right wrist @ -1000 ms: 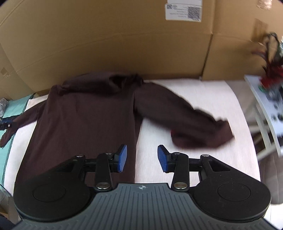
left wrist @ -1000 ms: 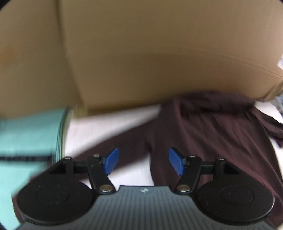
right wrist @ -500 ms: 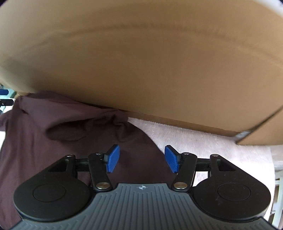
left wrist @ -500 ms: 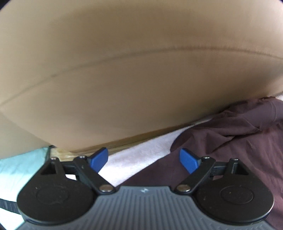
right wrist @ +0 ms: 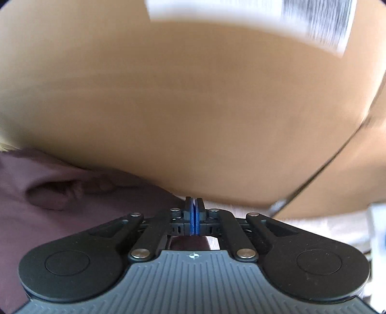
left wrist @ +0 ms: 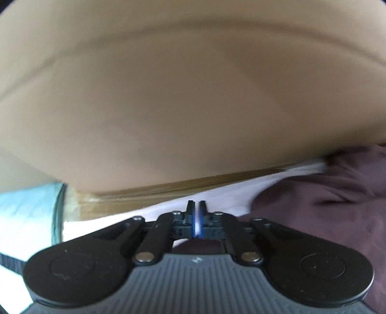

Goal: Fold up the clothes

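Note:
A dark maroon long-sleeved shirt [left wrist: 325,212] lies flat on a white towelled surface [left wrist: 217,195], its collar end against a cardboard wall. My left gripper [left wrist: 196,217] is shut at the shirt's left shoulder edge, with maroon cloth showing just beneath the fingers. In the right wrist view the shirt [right wrist: 72,217] fills the lower left, its neck opening rumpled. My right gripper [right wrist: 194,217] is shut at the right shoulder edge, again with maroon cloth under the pads. The pinched cloth itself is mostly hidden by the linkages.
A big cardboard box [left wrist: 193,96] stands close in front of both grippers, and it [right wrist: 193,108] carries a white label [right wrist: 241,14] near the top. A teal cloth [left wrist: 26,200] lies at the left. More white surface [right wrist: 325,229] runs to the right.
Both grippers moved forward and down to the shirt's shoulders near the box. Both went from wide open to shut.

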The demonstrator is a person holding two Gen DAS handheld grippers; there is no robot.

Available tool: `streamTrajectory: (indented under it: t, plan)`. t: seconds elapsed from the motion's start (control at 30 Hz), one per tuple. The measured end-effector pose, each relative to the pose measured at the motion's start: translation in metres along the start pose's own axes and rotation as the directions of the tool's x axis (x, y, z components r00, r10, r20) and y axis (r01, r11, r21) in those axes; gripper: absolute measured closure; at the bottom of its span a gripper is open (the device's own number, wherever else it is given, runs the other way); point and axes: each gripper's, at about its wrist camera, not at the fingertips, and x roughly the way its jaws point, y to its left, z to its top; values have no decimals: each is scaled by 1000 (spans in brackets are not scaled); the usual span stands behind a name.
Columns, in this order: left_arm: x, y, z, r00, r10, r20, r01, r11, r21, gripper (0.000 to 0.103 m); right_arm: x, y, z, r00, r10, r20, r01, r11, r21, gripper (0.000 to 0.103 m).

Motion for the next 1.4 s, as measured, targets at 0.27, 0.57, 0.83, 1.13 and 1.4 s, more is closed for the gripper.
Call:
streamTrajectory:
  t: [0.27, 0.57, 0.83, 1.13, 1.4]
  plan:
    - [-66, 26, -19, 993, 34, 109, -31, 999, -25, 31, -51, -14, -10, 994, 100, 52, -106, 986, 131, 82]
    - [-87, 74, -87, 983, 184, -4, -184, 982, 44, 18, -123, 81, 11, 903, 423, 78, -418, 906, -73, 66]
    - [-104, 141, -137, 967, 253, 18, -254, 966, 52, 10, -154, 169, 38, 839, 544, 9, -517, 802, -298, 62]
    - [-92, 184, -156, 998, 67, 15, -69, 985, 161, 4, -137, 260, 45, 841, 539, -55, -531, 799, -284, 58]
    - [-76, 185, -162, 1000, -17, -19, 21, 969, 246, 36, -82, 329, 55, 911, 394, -121, -408, 822, -398, 48]
